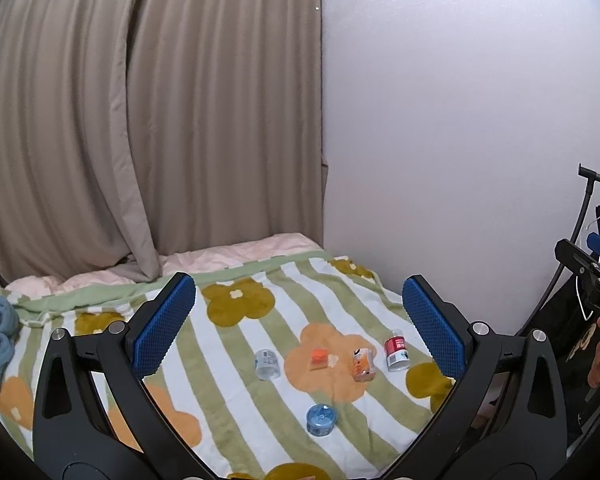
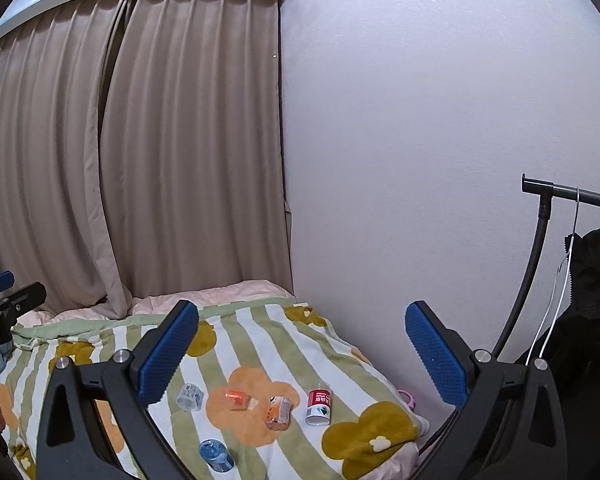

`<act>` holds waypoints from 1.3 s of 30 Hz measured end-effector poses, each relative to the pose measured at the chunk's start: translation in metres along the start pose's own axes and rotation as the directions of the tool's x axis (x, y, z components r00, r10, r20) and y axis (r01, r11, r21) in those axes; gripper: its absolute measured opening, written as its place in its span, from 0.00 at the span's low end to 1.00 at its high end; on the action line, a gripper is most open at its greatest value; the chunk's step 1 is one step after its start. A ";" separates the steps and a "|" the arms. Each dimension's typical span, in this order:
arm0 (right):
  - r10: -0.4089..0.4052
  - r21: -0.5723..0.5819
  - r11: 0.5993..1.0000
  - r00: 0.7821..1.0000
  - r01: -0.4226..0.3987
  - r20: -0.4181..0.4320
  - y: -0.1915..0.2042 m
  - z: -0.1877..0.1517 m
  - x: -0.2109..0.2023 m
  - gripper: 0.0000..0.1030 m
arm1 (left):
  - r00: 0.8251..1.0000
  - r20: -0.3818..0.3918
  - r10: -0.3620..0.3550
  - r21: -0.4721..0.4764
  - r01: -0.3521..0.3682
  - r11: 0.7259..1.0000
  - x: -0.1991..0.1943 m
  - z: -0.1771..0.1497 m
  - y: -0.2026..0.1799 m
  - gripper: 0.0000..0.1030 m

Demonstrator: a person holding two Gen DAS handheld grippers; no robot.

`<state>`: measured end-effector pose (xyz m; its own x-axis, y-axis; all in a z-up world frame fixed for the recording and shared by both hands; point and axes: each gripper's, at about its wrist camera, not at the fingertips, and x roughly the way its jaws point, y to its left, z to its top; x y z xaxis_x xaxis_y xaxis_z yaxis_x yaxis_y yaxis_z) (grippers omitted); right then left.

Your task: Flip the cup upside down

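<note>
Blue cup (image 1: 321,419) lies below the spread left gripper (image 1: 296,320).

fleecy blanket (image 1: 236,344), clear glossy plastic cup (image 1: 267,364) (ribbed), matt curtain (image 1: 140,120)

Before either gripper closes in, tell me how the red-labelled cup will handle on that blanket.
The red-labelled cup looks like small, thin plastic, so probably light and easily squeezed. It seems to lean on the soft striped blanket, so a nudge would likely tip it. Its round body may then roll.

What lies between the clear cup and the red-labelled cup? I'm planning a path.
Two things: an orange packet and an orange-printed cup, both views showing them between clear cup and red-labelled cup.
</note>
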<state>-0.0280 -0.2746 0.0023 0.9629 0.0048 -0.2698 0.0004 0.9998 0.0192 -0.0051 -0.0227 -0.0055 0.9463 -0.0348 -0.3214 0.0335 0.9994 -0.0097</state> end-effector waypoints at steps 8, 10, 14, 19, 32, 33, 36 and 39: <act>0.001 0.005 1.000 1.000 -0.001 0.004 -0.001 0.002 0.004 1.00 | 1.000 0.005 -0.010 0.002 0.010 1.000 0.001 0.000 0.000 1.00; 0.001 0.008 1.000 1.000 -0.001 0.005 -0.001 0.002 0.004 1.00 | 1.000 0.007 -0.012 0.002 0.012 1.000 0.000 -0.001 0.001 1.00; -0.002 0.010 1.000 1.000 0.002 0.006 -0.001 0.002 0.005 1.00 | 1.000 0.009 -0.014 0.003 0.014 1.000 0.000 -0.001 0.001 1.00; -0.005 0.015 1.000 1.000 0.005 0.006 0.000 0.002 0.005 1.00 | 1.000 0.010 -0.013 0.004 0.013 1.000 0.000 -0.001 0.001 1.00; -0.009 0.014 1.000 1.000 0.009 0.006 0.000 0.002 0.004 1.00 | 1.000 0.017 -0.010 0.003 0.010 1.000 0.000 0.001 0.001 1.00; -0.011 0.015 1.000 1.000 0.011 0.007 0.001 0.002 0.003 1.00 | 1.000 0.018 -0.009 0.004 0.009 1.000 0.000 0.001 0.002 1.00; -0.010 0.014 1.000 1.000 0.010 0.005 0.000 0.002 0.003 1.00 | 1.000 0.023 -0.011 0.008 0.011 1.000 0.000 0.002 0.001 1.00; -0.012 0.013 1.000 1.000 0.012 0.005 0.001 0.003 0.003 1.00 | 1.000 0.029 -0.012 0.010 0.012 1.000 0.000 0.002 0.000 1.00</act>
<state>-0.0245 -0.2734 0.0040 0.9642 -0.0069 -0.2653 0.0151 0.9995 0.0289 -0.0049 -0.0227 -0.0038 0.9547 -0.0467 -0.2939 0.0476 0.9989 -0.0039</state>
